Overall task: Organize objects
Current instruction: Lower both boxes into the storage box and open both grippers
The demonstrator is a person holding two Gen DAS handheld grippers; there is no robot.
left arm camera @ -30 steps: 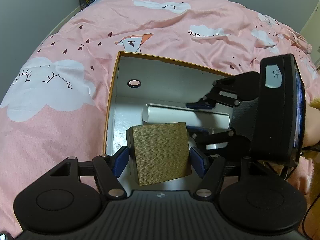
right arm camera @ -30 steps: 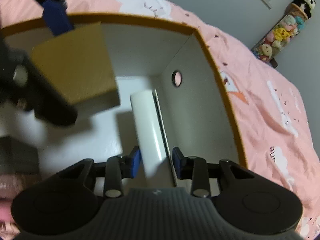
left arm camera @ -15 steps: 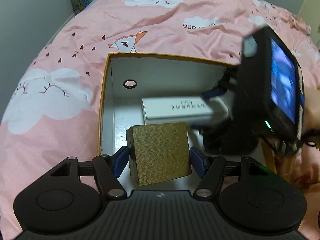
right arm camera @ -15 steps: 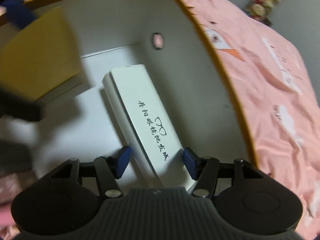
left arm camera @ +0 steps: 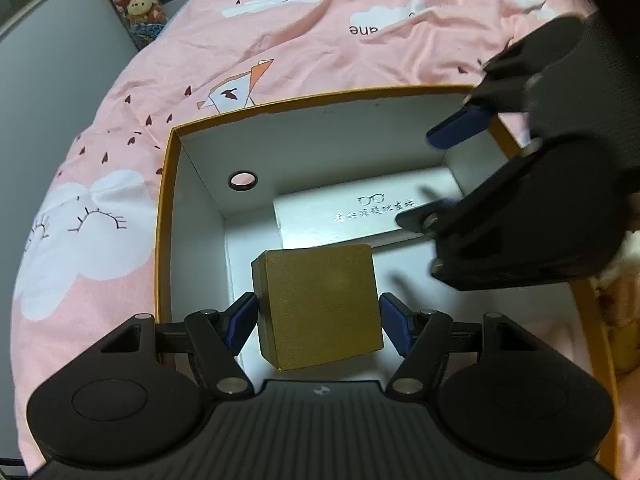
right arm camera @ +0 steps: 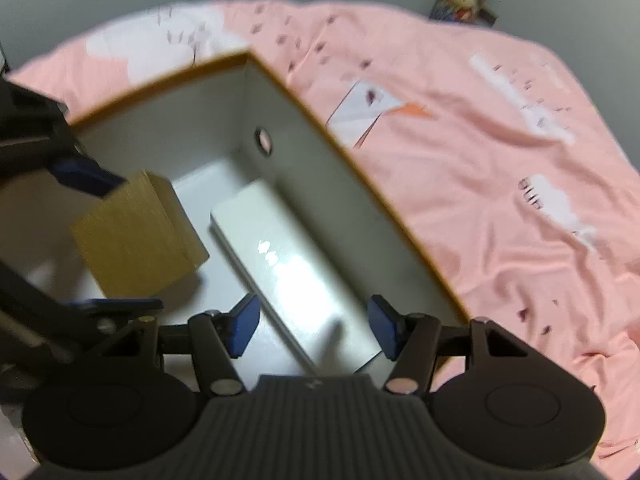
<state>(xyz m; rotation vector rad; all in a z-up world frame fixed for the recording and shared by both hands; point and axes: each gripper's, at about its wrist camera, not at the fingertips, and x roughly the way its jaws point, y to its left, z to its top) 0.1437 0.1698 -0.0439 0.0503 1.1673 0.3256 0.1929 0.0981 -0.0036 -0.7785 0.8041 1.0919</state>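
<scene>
My left gripper (left arm camera: 318, 322) is shut on a gold cube box (left arm camera: 318, 304) and holds it above the floor of an open orange-rimmed storage box (left arm camera: 164, 216). The gold box (right arm camera: 136, 240) also shows in the right wrist view, held between the left gripper's blue pads. A long white glasses case (left arm camera: 360, 216) lies flat on the box floor by the far wall. My right gripper (right arm camera: 312, 326) is open and empty, raised above the near end of the white case (right arm camera: 288, 268). It shows as a blurred black shape (left arm camera: 448, 172) at the box's right side.
The storage box (right arm camera: 360, 172) sits on a bed with a pink cloud-print cover (left arm camera: 280, 32). Its white wall has a round finger hole (left arm camera: 243, 180). Plush toys (left arm camera: 136, 0) stand by the grey wall at the bed's far corner.
My right gripper let go of the white case, which turned flat on the box floor, then opened and lifted away. My left gripper kept hold of the gold box over the storage box.
</scene>
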